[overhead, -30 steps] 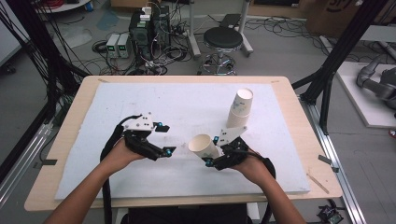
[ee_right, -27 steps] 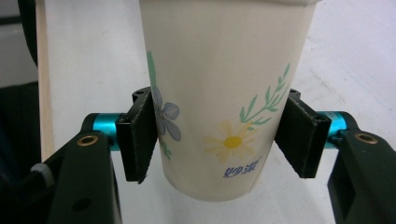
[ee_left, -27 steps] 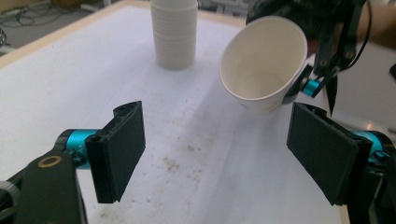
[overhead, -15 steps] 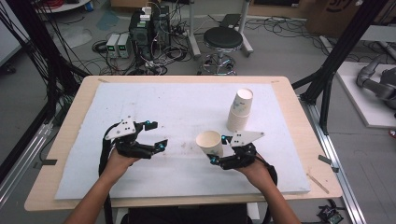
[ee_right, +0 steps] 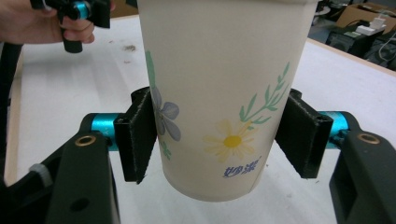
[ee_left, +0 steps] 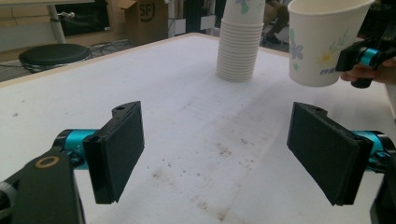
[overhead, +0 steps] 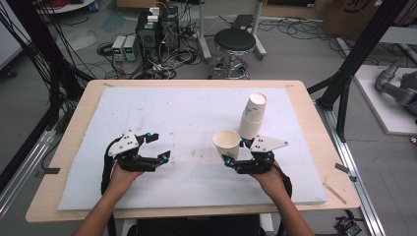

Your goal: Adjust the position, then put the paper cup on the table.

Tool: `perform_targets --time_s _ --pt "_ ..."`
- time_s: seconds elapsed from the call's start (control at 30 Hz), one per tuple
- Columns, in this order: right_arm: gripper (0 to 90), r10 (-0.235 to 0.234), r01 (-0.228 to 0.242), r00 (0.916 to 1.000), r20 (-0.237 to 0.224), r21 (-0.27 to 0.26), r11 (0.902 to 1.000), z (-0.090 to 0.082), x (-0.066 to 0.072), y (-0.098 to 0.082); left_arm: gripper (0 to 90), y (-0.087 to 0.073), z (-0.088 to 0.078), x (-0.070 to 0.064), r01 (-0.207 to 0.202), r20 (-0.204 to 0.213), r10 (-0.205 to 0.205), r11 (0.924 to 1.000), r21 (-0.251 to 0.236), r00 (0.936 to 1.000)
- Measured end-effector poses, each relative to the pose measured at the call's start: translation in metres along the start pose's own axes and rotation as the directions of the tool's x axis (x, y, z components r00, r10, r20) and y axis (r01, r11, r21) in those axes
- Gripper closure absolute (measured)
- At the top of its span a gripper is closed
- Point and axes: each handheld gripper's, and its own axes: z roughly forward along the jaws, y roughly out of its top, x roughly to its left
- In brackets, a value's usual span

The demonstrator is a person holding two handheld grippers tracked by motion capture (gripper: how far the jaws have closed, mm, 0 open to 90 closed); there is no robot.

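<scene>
so the right gripper [overhead: 235, 153] is clamped on a single paper cup [overhead: 226, 143], pads squeezing its lower half from both sides, cup upright with its mouth up and its base clear of the white mat [overhead: 187, 113]. Taking that cup as the landmark: the left gripper [overhead: 158, 146] sits well off to its left, low over the mat, jaws spread wide with nothing between them, and in the left gripper view the cup hangs up and to the right of those open pads. Just behind the cup, a touch right, stands the stack of cups [overhead: 253, 116]. Left one looks like it has to travel rightward to reach it
</scene>
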Motion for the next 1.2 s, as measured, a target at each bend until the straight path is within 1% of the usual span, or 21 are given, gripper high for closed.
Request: perform_targets --time_s 0.07,0.13,0.2,0.23,0.3,0.47,0.6,0.63,0.73,0.83,0.9,1.07,1.2 --pt "34.9 0.006 -0.006 0.9999 0.011 -0.015 0.9999 -0.001 0.000 0.000 18.9 0.000 -0.001 0.001 0.002 -0.002 -0.002 1.0000 -0.010 1.0000" --pt "34.9 0.017 -0.016 0.9997 0.019 -0.035 0.9993 -0.004 -0.001 0.000 19.0 0.000 -0.002 0.003 0.006 -0.016 -0.007 0.9997 -0.025 0.9999" --pt "34.9 0.028 -0.027 0.9993 0.026 -0.059 0.9979 -0.006 -0.002 0.000 18.9 0.000 -0.003 0.004 0.009 -0.017 -0.009 0.9997 -0.021 0.9998" --pt "34.9 0.038 -0.036 0.9989 0.029 -0.067 0.9971 -0.007 -0.002 0.000 18.9 0.000 -0.003 0.004 0.007 -0.021 -0.007 0.9998 -0.021 0.9997" --pt "34.8 0.044 -0.041 0.9983 0.038 -0.080 0.9959 -0.007 -0.004 -0.001 18.9 0.000 -0.003 0.003 0.012 -0.024 -0.013 0.9995 -0.028 0.9996" --pt "34.8 0.055 -0.051 0.9975 0.046 -0.080 0.9955 -0.005 -0.004 -0.004 18.9 0.000 -0.005 0.004 -0.003 -0.031 0.002 0.9998 -0.019 0.9995" --pt "34.7 0.049 -0.045 0.9975 0.051 -0.073 0.9963 -0.002 -0.003 -0.003 18.9 0.000 -0.005 0.004 -0.003 -0.034 0.003 0.9998 -0.020 0.9994" --pt "34.7 0.041 -0.037 0.9975 0.057 -0.071 0.9968 -0.002 -0.003 -0.003 18.9 0.001 -0.006 0.004 -0.004 -0.034 0.004 0.9998 -0.019 0.9994" --pt "34.7 0.051 -0.047 0.9967 0.063 -0.067 0.9966 0.000 -0.004 -0.002 18.9 0.001 -0.007 0.005 -0.004 -0.038 0.003 0.9998 -0.018 0.9993" --pt "34.7 0.052 -0.048 0.9958 0.075 -0.056 0.9973 0.005 -0.004 0.000 18.9 0.000 -0.008 0.005 -0.002 -0.043 0.001 0.9999 -0.013 0.9991" --pt "34.7 0.057 -0.054 0.9957 0.073 -0.049 0.9974 0.010 -0.004 0.002 18.9 0.000 -0.009 0.006 -0.002 -0.045 0.002 1.0000 -0.009 0.9990" --pt "34.7 0.055 -0.052 0.9943 0.091 -0.033 0.9981 0.029 -0.004 0.009 18.9 -0.002 -0.011 0.008 0.005 -0.045 -0.005 1.0000 0.004 0.9990" --pt "34.7 0.076 -0.073 0.9931 0.090 -0.036 0.9967 0.047 -0.007 0.013 18.9 -0.003 -0.014 0.011 0.015 -0.056 -0.015 0.9999 -0.001 0.9983"
